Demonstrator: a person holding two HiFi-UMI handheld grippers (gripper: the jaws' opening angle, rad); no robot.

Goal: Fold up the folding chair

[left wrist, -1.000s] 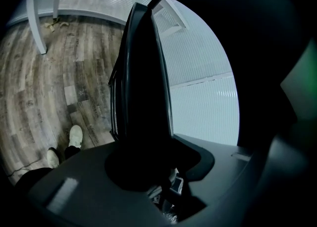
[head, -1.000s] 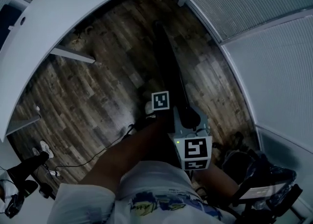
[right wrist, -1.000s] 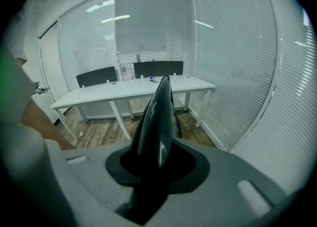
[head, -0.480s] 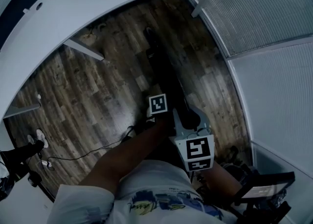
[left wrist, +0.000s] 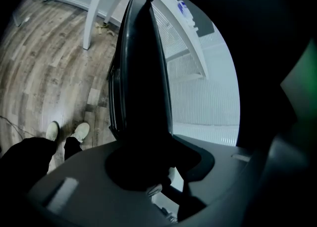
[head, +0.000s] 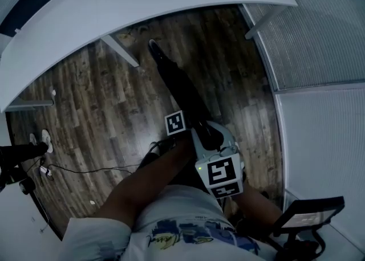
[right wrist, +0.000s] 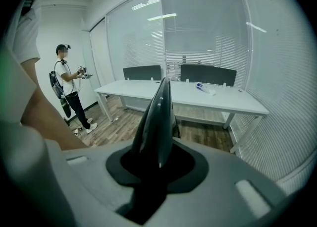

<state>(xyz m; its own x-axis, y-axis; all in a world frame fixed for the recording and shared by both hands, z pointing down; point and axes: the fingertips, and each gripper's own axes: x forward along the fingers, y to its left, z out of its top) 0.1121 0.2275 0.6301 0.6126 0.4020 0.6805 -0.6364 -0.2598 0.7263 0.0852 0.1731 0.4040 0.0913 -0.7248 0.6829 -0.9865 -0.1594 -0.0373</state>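
folding chair [head: 175, 83]: closed flat, long axis slanting from the hands down toward floor [head: 102, 106] | left gripper [head: 181, 130]: clamped on its near end | right gripper [head: 211, 140]: clamped just beside, equally near

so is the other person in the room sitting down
No, the person stands upright on the wooden floor beside the white table.

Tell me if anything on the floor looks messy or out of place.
A loose cable trails across the wooden floor, a possible trip hazard, and small scraps of litter lie beside the white table leg. Nothing looks spilled or broken.
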